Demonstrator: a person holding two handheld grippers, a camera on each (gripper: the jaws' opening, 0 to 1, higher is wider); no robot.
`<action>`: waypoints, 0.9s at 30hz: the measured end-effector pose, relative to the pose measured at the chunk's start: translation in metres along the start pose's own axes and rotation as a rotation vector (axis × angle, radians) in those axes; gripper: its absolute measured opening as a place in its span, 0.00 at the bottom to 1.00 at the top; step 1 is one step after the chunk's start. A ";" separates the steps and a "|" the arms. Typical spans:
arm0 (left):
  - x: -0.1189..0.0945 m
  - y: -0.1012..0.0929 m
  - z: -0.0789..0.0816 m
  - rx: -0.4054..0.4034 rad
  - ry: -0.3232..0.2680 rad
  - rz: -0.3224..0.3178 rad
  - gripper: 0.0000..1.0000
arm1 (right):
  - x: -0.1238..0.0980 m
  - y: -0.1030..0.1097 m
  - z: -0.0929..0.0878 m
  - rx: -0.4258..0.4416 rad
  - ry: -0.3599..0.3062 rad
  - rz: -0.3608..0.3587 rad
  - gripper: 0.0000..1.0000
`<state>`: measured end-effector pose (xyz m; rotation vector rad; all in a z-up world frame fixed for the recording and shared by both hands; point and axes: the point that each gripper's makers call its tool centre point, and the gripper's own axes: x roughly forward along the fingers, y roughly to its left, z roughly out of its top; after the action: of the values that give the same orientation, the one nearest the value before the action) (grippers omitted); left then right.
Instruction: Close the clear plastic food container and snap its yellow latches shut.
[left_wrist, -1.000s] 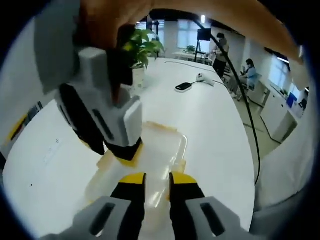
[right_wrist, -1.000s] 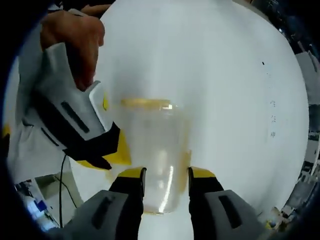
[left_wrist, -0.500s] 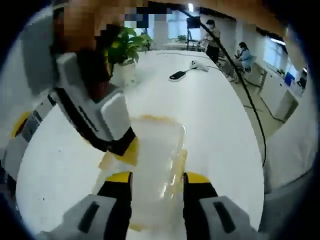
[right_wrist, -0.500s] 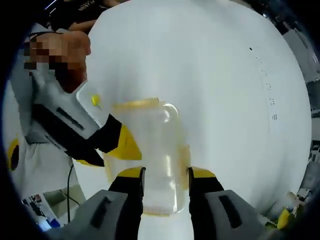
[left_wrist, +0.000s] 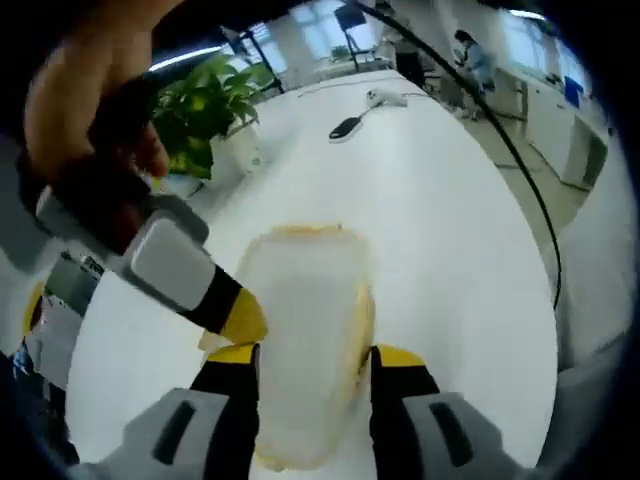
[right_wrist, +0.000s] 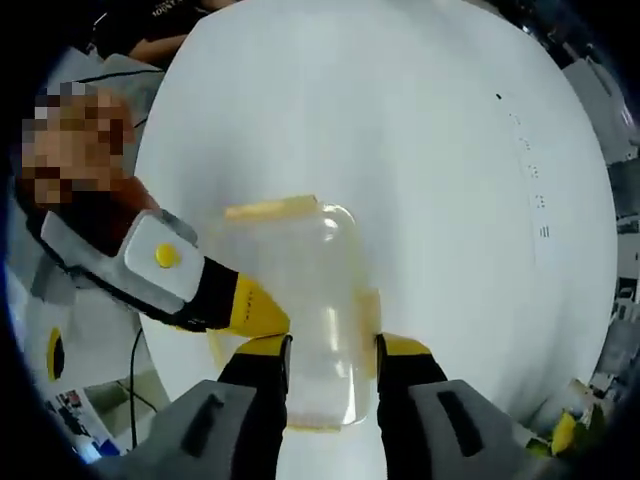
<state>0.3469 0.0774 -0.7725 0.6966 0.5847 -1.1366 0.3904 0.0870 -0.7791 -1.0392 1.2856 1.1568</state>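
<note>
Left gripper view: the left gripper (left_wrist: 312, 357) reached forward low over the white oval table (left_wrist: 440, 210), its yellow-tipped jaws spread on either side of the near end of the clear rectangular plastic food container (left_wrist: 305, 335). Whether the tips touched its walls could not be told. The container lay flat on the table, its long axis running straight away from the jaws, and its inside looked cloudy, contents not discernible. The right gripper (left_wrist: 235, 315), held in a hand (left_wrist: 85, 125), came in slanting, its yellow tip against the container's side. A potted green plant (left_wrist: 205, 115) stood beyond the container.

Right gripper view: the right gripper (right_wrist: 330, 350) straddled the container (right_wrist: 300, 310) with jaws apart. A yellow latch (right_wrist: 268, 209) lay along its far end. The left gripper (right_wrist: 250, 308) pressed at the container's side; its jaw state could not be told here.
</note>
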 end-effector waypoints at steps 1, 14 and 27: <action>0.000 0.001 0.002 0.020 -0.013 -0.012 0.37 | 0.000 0.000 0.001 -0.001 0.005 -0.002 0.32; 0.007 -0.001 -0.007 0.272 0.061 0.149 0.37 | -0.001 -0.002 0.001 -0.048 0.042 0.015 0.32; 0.002 -0.009 -0.004 0.156 0.009 -0.044 0.47 | -0.001 -0.006 0.001 -0.025 0.062 0.006 0.32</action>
<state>0.3388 0.0773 -0.7783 0.8265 0.5245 -1.2299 0.3966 0.0868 -0.7786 -1.0974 1.3269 1.1559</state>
